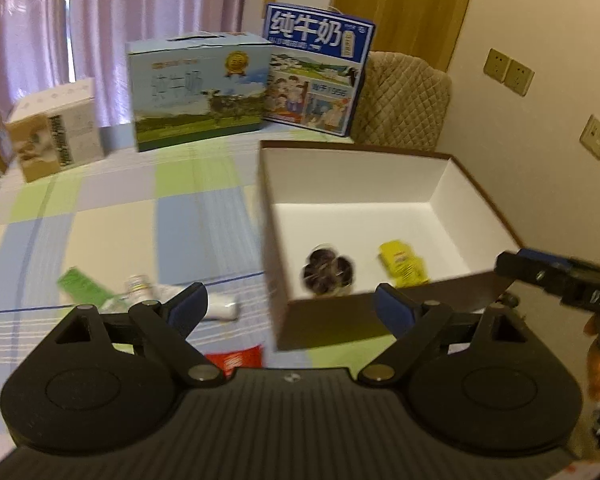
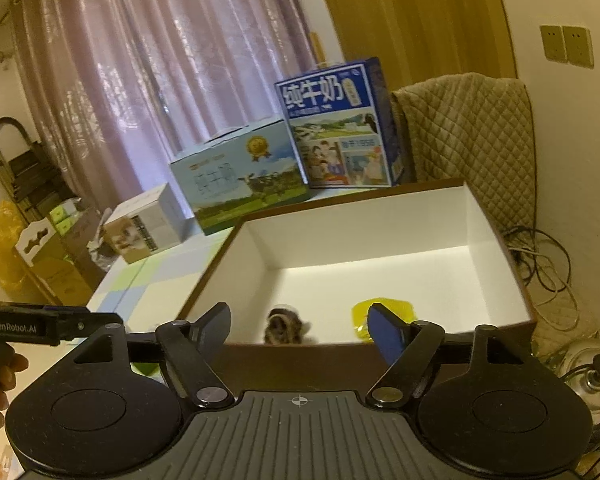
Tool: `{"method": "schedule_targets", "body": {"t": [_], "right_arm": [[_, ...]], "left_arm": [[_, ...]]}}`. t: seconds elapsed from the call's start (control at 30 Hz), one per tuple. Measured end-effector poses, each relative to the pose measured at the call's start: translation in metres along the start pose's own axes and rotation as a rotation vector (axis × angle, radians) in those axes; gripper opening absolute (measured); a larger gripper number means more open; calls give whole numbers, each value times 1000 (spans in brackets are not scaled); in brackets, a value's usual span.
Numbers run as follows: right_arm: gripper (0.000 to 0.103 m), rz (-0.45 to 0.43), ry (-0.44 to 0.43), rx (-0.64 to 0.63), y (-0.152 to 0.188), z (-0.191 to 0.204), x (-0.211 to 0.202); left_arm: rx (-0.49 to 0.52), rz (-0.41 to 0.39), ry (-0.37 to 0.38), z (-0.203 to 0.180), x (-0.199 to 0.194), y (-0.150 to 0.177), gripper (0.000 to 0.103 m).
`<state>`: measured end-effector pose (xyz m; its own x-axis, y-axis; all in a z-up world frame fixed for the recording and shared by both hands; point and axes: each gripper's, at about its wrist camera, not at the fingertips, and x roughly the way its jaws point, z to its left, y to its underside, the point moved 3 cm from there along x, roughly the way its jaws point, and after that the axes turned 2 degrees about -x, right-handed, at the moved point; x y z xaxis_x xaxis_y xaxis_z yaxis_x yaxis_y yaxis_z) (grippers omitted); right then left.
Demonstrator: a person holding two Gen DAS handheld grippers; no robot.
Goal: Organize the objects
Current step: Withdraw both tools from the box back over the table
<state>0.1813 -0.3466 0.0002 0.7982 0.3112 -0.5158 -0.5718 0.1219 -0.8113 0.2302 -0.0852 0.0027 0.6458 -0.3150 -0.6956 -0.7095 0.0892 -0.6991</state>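
While both grippers, left gripper (image 1: 290, 306) and right gripper (image 2: 298, 326), are hovering spread and empty, the white bottle (image 1: 220, 307) is lying beside the box (image 1: 476, 184) near the table's (image 1: 100, 236) front edge. Being round, it is risking a roll off under any clumsy nudge.

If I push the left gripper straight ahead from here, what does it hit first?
Most likely the near corner of the open box, which sits between the open left gripper fingers. Depth is unclear through the fisheye, so it could slide past on the tablecloth side.

Open brown box (image 1: 380, 312), white inside, holding dark round item (image 1: 327, 271), yellow packet (image 1: 403, 262)
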Motion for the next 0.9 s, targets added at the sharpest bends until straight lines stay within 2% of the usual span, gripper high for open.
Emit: {"method": "schedule_targets", "body": {"t": [0.5, 0.9], "right_arm": [[77, 80, -103, 8, 38, 53, 8], [77, 191, -168, -42, 78, 82, 40]], "left_arm": [[-114, -7, -144, 83, -77, 60, 89], [-225, 68, -218, 118, -76, 119, 88]]}}
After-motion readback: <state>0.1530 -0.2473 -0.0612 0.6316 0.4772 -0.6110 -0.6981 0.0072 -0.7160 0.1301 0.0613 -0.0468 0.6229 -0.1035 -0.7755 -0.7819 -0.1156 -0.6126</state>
